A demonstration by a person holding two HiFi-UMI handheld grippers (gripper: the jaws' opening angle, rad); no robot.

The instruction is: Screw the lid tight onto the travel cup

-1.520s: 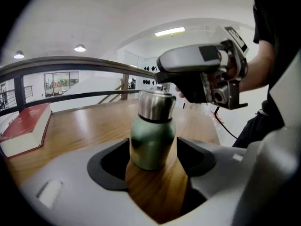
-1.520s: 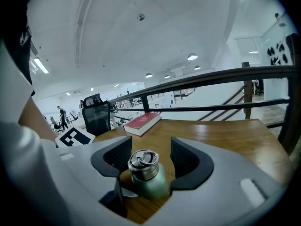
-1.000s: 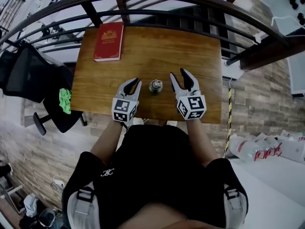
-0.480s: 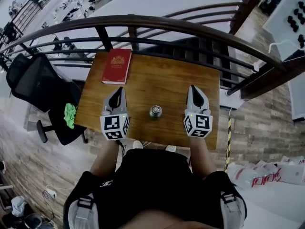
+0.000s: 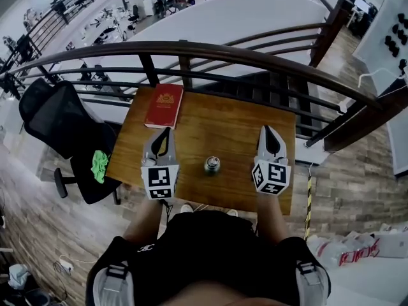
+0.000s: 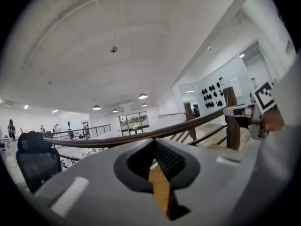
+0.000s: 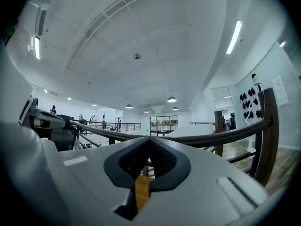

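Note:
A small silver travel cup (image 5: pixel 212 164) with its lid on stands upright near the front middle of the wooden table (image 5: pixel 217 123). My left gripper (image 5: pixel 166 133) rests to the cup's left, shut with nothing in it. My right gripper (image 5: pixel 267 131) sits to the cup's right, also shut and empty. Both point away from me toward the railing, well apart from the cup. In the left gripper view the left gripper (image 6: pixel 154 142) shows tips met, only table wood behind them. The right gripper view shows the right gripper (image 7: pixel 149 140) the same way. The cup appears in neither gripper view.
A red book (image 5: pixel 164 106) lies at the table's far left corner. A dark curved railing (image 5: pixel 210 50) runs just beyond the table. A black office chair (image 5: pixel 54 116) with a green item (image 5: pixel 99 166) stands left of the table.
Both grippers have drawn apart from the cup to either side and shut. The head view has tilted up, so the table sits lower and the railing shows more.

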